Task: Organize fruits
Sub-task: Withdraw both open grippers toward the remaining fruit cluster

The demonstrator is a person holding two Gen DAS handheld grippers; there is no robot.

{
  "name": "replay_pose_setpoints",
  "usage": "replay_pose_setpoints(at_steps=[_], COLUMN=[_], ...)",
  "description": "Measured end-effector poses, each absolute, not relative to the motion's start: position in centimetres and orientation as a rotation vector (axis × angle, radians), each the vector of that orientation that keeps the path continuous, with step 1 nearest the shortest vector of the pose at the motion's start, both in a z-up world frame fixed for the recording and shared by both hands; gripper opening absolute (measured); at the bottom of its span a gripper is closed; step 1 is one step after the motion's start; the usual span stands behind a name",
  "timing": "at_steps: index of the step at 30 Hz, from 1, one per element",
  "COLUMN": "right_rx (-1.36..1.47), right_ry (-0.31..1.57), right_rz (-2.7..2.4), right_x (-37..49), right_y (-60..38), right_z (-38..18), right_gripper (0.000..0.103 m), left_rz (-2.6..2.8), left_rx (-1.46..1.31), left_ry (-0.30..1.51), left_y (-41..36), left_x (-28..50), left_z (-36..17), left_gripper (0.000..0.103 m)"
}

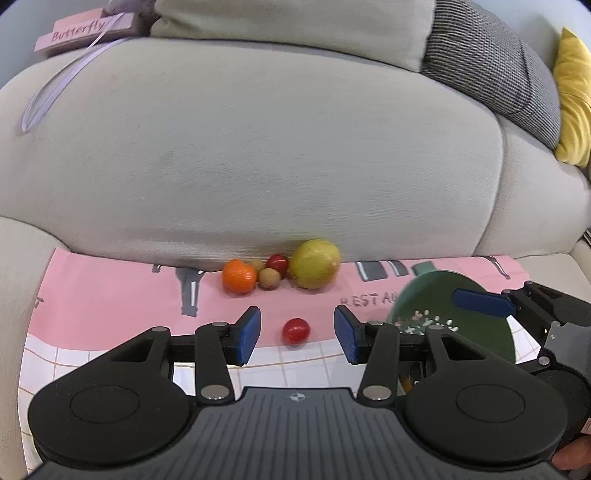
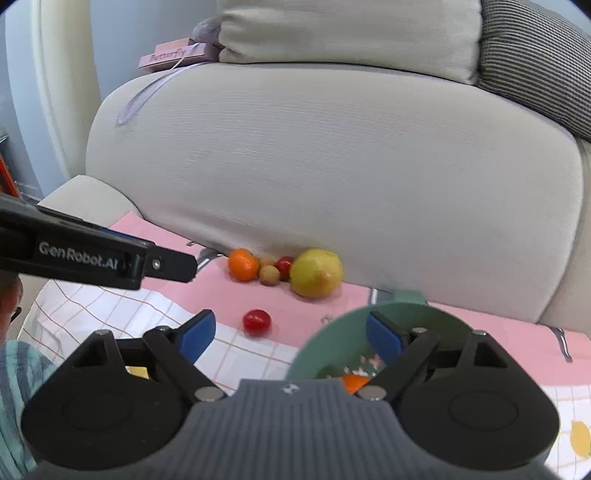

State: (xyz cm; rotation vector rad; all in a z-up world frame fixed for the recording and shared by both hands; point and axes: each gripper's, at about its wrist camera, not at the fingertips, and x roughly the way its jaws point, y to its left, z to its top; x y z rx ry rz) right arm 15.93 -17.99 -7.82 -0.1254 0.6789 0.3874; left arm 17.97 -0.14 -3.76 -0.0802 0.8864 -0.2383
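A red cherry tomato [image 1: 295, 331] [image 2: 256, 321] lies alone on the pink cloth. My left gripper [image 1: 298, 334] is open, and the tomato shows in the gap between its blue pads, which do not touch it. Further back, against the sofa, sit an orange [image 1: 239, 276] [image 2: 243, 264], a small brown fruit [image 1: 268, 278], another red tomato [image 1: 277, 263] and a large yellow-green fruit [image 1: 314, 263] [image 2: 316, 273]. My right gripper [image 2: 291, 338] is open and empty, its right finger over the green bowl [image 2: 317, 339] [image 1: 424, 282]. An orange fruit [image 2: 354, 382] shows inside the bowl.
A beige sofa cushion [image 1: 258, 147] rises right behind the fruit. A pink "Butterfly" box [image 1: 79, 31] with a ribbon, a grey checked pillow [image 1: 491, 70] and a yellow pillow [image 1: 574, 99] lie on top. A striped sleeve [image 2: 18, 373] is at lower left.
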Motion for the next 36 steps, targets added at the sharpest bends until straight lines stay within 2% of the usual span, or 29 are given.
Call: replay_pose_setpoints(at_steps=[10,21,36], right_rx=[-0.2,-0.23,-0.225], right_ry=[0.69,0.739,0.814], right_rz=[0.419,0.395,0.35], right_x=[19.7,24.5,30.6], right_y=[-15.8,-14.7,-13.8], right_z=[-8.9,-11.6,-14.7], right_gripper=[0.085,0.076,0.076], left_rz=[-0.233,-0.209,-0.157], left_rx=[-0.121,-0.15,-0.274], left_ry=[0.926,0.978,1.029], left_y=[1.4,2.2,4.1], left_x=[20.6,24.1,29.6], left_z=[-5.8,-8.8,-13.5], left_gripper=[0.054,0.054,0.054])
